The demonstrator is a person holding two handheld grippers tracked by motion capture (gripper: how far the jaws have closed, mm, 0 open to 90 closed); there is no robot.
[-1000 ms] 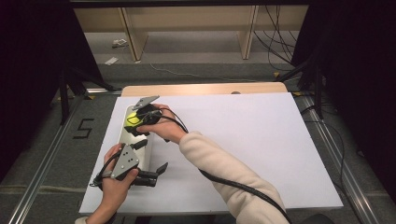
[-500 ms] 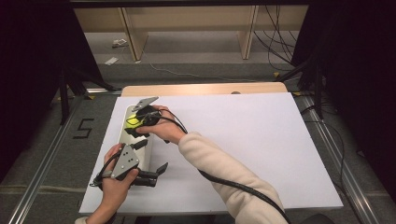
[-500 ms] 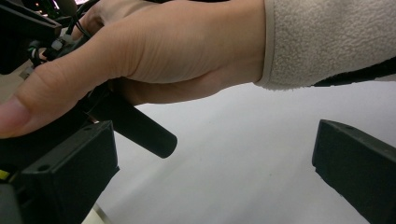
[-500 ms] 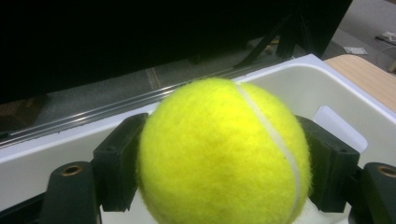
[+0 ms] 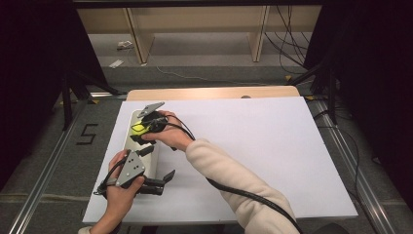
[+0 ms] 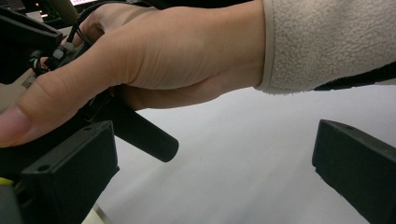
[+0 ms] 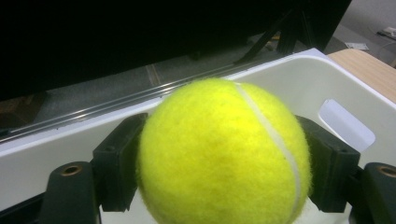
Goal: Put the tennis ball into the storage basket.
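Your right tongs (image 7: pixel 219 154) pinch the tennis ball (image 7: pixel 223 154) above the white bin (image 7: pixel 299 88) at the worktop's (image 5: pixel 253 146) left edge. Lower it inside before releasing. Your left tongs (image 6: pixel 215 172), spread, rest beside the bin.

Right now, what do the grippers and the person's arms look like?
Both grippers are black with blocky jaws. The left gripper carries a grey three-cornered plate; so does the right gripper. A thick black cable trails along the cream fleece sleeve.

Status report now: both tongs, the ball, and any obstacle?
Right tongs shut on ball, over white bin. Left tongs open, empty, beside bin. Nothing in the way.
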